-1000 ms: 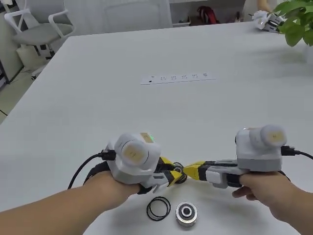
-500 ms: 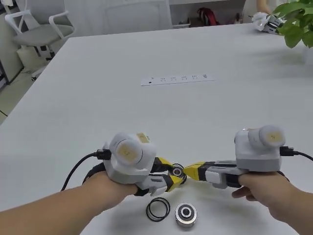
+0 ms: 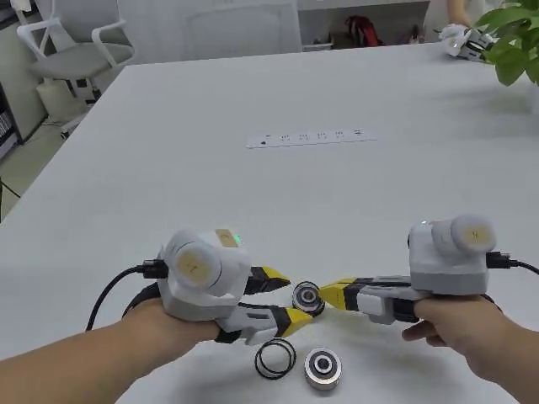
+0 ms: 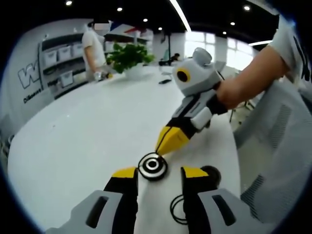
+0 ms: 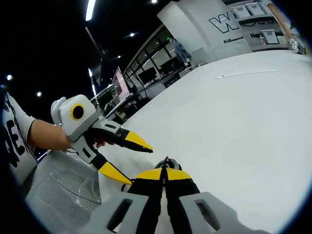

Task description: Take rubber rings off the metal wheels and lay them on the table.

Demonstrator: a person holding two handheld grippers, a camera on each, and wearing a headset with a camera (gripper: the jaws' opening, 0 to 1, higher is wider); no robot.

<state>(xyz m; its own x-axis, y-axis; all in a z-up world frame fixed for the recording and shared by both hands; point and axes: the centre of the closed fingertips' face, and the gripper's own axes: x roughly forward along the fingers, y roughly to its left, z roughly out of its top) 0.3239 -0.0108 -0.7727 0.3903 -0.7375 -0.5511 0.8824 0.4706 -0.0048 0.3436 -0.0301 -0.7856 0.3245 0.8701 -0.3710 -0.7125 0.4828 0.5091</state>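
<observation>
Right hand-held gripper (image 3: 327,295) clamped on a metal wheel (image 3: 306,296) above the desk (image 3: 253,194). Left hand-held gripper (image 5: 140,166) wide open, tips just beside it. Rubber rings (image 3: 274,359) and second wheel (image 3: 322,369) on desk.

Lettering, partly legible
Big white "W" opens the wall lettering (image 4: 30,74); the letters after it and the small line beneath are too blurred to read.

The left gripper (image 3: 292,295) and right gripper (image 3: 324,292) are cased in pale grey, with 2 black jaws each, tipped in yellow. A black cable (image 3: 118,290) is led from each rear. A white sleeve (image 5: 17,139) with black print is worn.
</observation>
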